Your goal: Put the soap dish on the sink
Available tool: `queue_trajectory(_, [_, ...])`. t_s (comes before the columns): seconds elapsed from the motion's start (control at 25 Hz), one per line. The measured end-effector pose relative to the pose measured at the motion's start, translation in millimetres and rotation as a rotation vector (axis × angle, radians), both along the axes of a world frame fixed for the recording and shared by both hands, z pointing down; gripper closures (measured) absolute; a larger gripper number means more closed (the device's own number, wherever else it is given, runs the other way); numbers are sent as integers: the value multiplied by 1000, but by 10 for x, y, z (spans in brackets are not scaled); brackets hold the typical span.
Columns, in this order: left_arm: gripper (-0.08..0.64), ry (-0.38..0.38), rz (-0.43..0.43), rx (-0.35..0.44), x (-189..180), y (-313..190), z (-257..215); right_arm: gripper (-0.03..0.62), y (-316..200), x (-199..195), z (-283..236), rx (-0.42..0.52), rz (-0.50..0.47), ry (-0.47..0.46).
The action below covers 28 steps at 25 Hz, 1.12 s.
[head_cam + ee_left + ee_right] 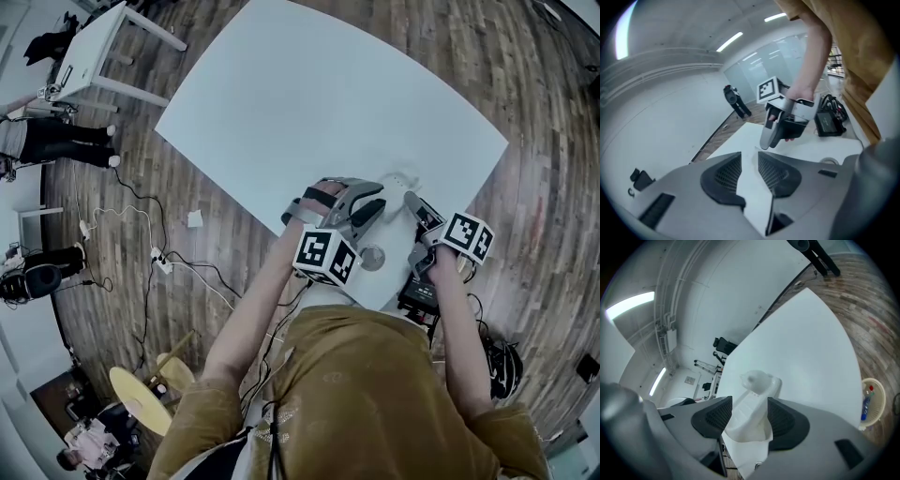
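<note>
My right gripper (pixel 750 401) is shut on a white plastic soap dish (pixel 754 390), whose rounded end sticks out past the pads over the white table (pixel 811 348). In the head view the soap dish (pixel 399 180) is a small pale shape just ahead of the right gripper (pixel 415 206), near the table's near edge. My left gripper (pixel 373 204) hovers close beside it on the left. In the left gripper view the left gripper (pixel 750 161) is open by a narrow gap with only table showing between the pads. The right gripper (pixel 780 129) hangs ahead of it.
A round grey ring (pixel 373 256) lies on the table (pixel 309 103) by the near edge, and a black box (pixel 419 292) sits at that edge under my right hand. On the wooden floor are cables (pixel 141 234), a yellow stool (pixel 141 394) and a pale basket (pixel 872 401).
</note>
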<state>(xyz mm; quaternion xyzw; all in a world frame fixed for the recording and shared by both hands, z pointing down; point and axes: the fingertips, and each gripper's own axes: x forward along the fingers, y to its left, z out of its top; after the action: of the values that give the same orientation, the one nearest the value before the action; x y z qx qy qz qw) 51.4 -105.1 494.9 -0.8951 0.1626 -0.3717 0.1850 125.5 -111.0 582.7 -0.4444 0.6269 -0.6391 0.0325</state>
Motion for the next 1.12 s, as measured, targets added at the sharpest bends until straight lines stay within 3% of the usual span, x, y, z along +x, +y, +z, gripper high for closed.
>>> queue_trajectory(0.16, [477,168,-200,-21,-191,-201,-274,351,-141,2,-384,174,-41,65])
queue_trajectory(0.28, [552,279,-348,-66,-329,-292,-407,351,-191,59,-648,344,-131,261])
queue_trajectory(0.4, [552,440,-463,-144,-450,-310,-574,353,-155,101,-913,507,-206,492])
queue_trajectory(0.56, [552,568,-554,-150,-607,-382,-785,365,-186,104,-1247,661,-220,673])
queue_trajectory(0.72, [552,620,-629,-120,-756,-432,-895,563,-157,130,-1534,808,-189,860])
queue_trajectory(0.88, [552,687,-674,-71,-854,-427,-1123,583,-82,110,-1848,922,-149,903])
queue_trajectory(1.12, [552,707,-678,-9,-819,-303,-1303,583,18,162,-2124,990,-78,916])
